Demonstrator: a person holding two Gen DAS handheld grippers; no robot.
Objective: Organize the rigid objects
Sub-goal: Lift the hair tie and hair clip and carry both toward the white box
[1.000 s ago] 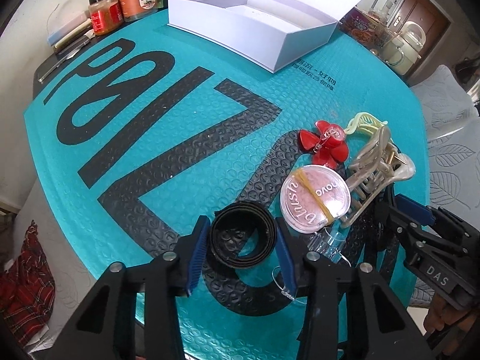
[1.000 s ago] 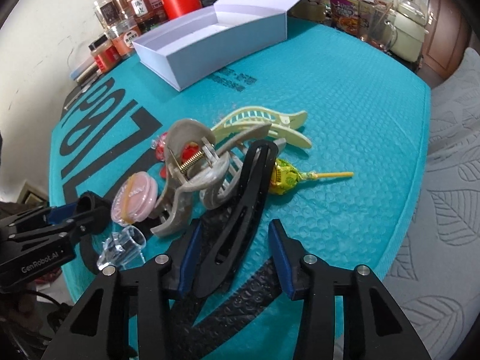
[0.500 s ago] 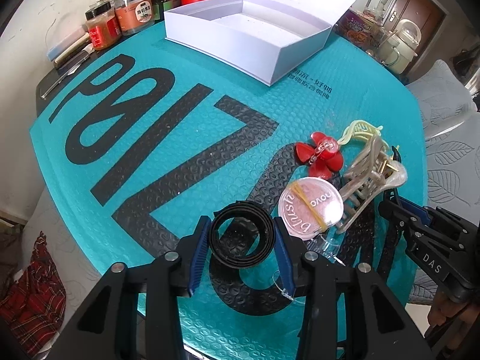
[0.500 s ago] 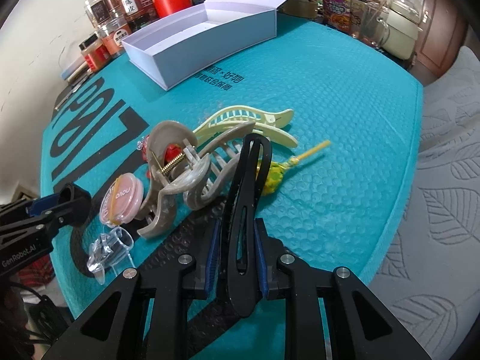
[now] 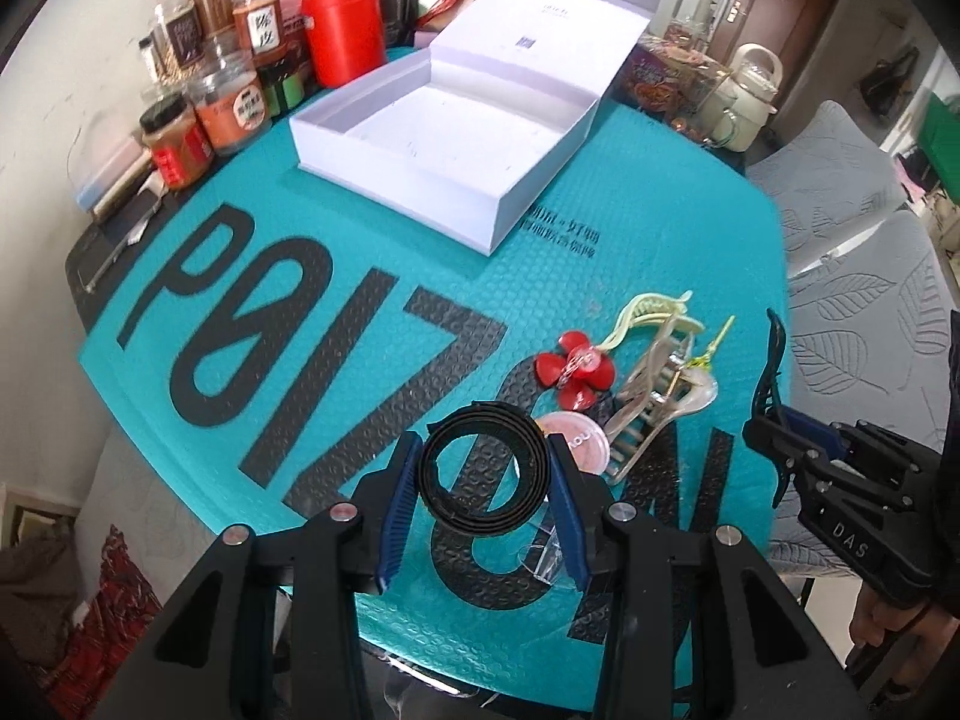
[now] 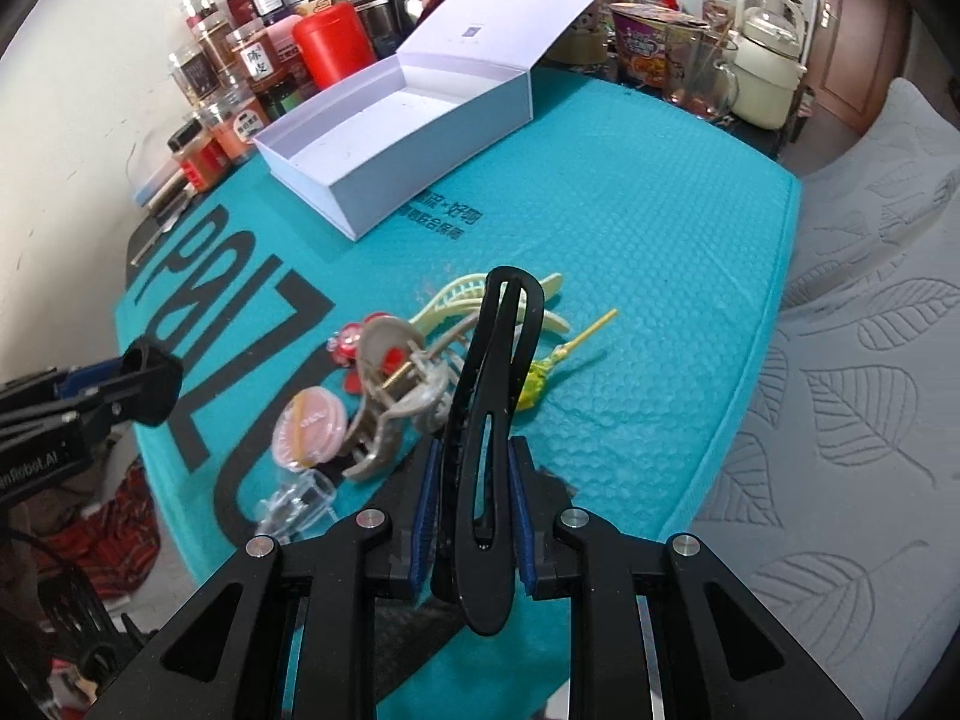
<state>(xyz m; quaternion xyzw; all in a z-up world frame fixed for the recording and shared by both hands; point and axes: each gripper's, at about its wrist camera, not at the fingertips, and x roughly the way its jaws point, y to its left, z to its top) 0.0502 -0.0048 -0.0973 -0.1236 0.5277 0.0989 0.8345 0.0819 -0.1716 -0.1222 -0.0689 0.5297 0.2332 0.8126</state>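
My left gripper is shut on a black coiled band, held above the teal bubble mat. My right gripper is shut on a long black hair clip, which stands upright above the mat. Below lie a beige claw clip, a pale yellow clip, a red flower clip, a pink round compact, a clear clip and a yellow lollipop. An open white box sits at the far side, its inside bare.
Jars and a red canister line the back left edge. A cream kettle, a glass mug and a noodle cup stand at the back right. A grey leaf-patterned quilt lies beyond the mat's right edge.
My right gripper shut on the black hair clip and lifted it off the mat. My left gripper rose with the black band in it, so the heap now looks smaller and farther below.
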